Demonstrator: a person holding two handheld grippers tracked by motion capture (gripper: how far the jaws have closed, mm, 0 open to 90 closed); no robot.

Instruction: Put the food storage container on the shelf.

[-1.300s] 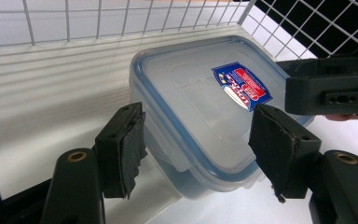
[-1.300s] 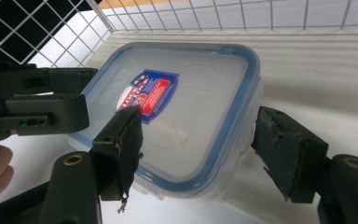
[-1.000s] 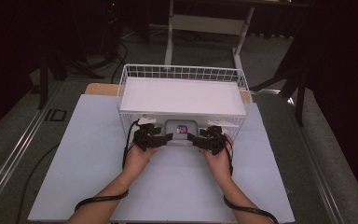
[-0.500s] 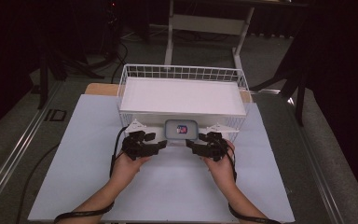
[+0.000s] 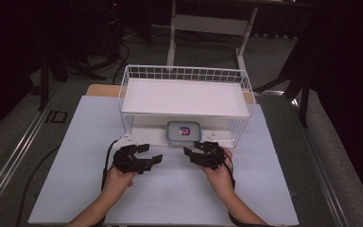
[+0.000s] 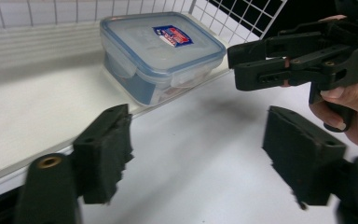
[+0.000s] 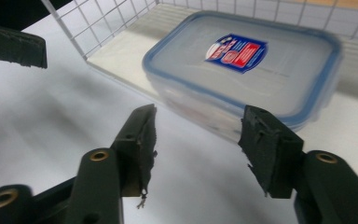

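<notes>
A clear lidded plastic box with a blue seal and a red-and-blue label (image 5: 184, 133) (image 6: 161, 51) (image 7: 247, 65) sits at the front edge of the wire rack's lower shelf (image 5: 142, 130). My left gripper (image 5: 152, 159) (image 6: 203, 154) hovers over the white mat to the box's front left. Its jaws are open with nothing between them, and they have just been opening. My right gripper (image 5: 189, 153) (image 7: 203, 144) is at the box's front right, short of it. Its jaws are open and empty too, and they have just been closing. The two grippers point toward each other.
The white wire rack (image 5: 185, 75) carries a white board as its top shelf, which overhangs the box. A white mat (image 5: 75, 156) covers the table. Dark floor, stand legs and cables lie beyond the table. Each gripper trails a black cable back along the forearm.
Both hands have drawn back from the sides of the box toward the person. The box stays on the lower shelf, free of both grippers.
</notes>
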